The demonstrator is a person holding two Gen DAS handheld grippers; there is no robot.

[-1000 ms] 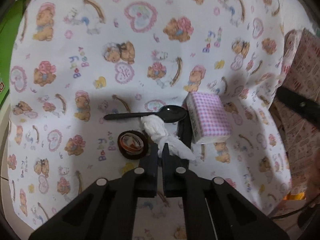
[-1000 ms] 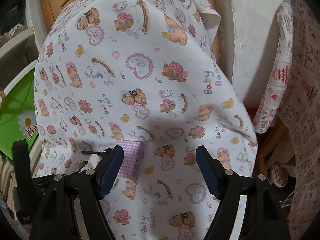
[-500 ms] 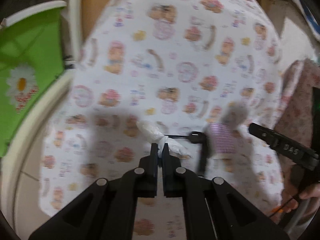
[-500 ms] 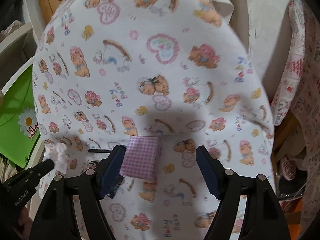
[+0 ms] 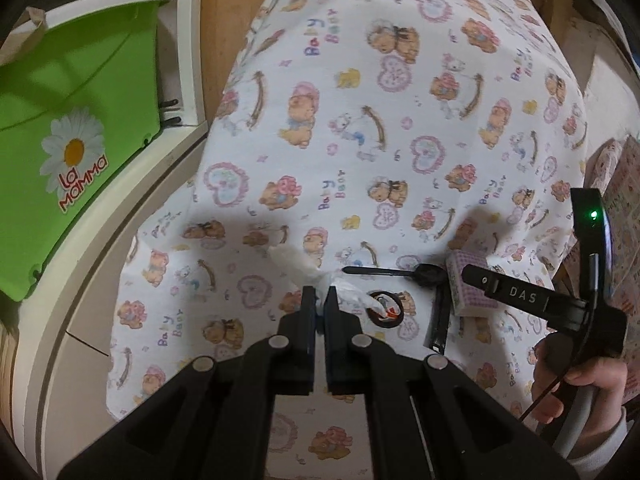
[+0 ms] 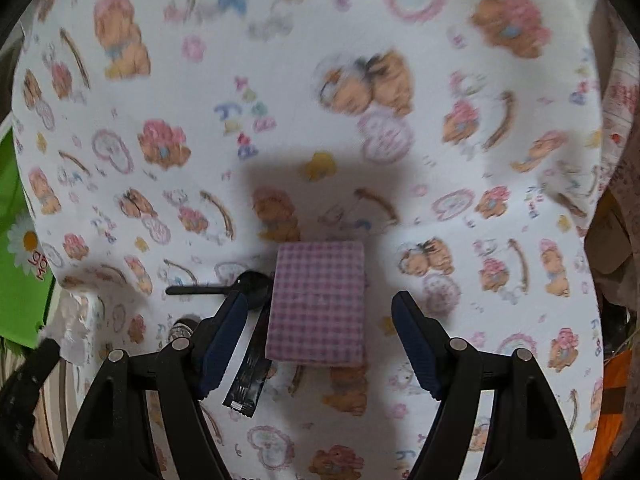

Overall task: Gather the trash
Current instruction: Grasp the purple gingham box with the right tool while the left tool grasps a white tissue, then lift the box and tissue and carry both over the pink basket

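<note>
My left gripper (image 5: 319,300) is shut on a crumpled white tissue (image 5: 298,266) and holds it above the teddy-print tablecloth (image 5: 360,120). The tissue also shows at the left edge of the right wrist view (image 6: 74,328). My right gripper (image 6: 318,312) is open, its fingers either side of a pink checked tissue pack (image 6: 318,300) that lies on the cloth. The pack also shows in the left wrist view (image 5: 466,280). A black plastic spoon (image 6: 224,289), a black sachet (image 6: 250,372) and a small round cap (image 5: 385,307) lie left of the pack.
A green bin with a daisy logo (image 5: 72,128) stands off the table's left edge, beside a white frame (image 5: 120,240). Patterned fabric (image 5: 624,208) hangs at the right. The person's hand (image 5: 576,384) holds the right gripper's handle.
My left gripper lifted the tissue off the table and swung left toward the green bin. My right gripper moved down and closer, so the checked pack now sits between its open fingers.
</note>
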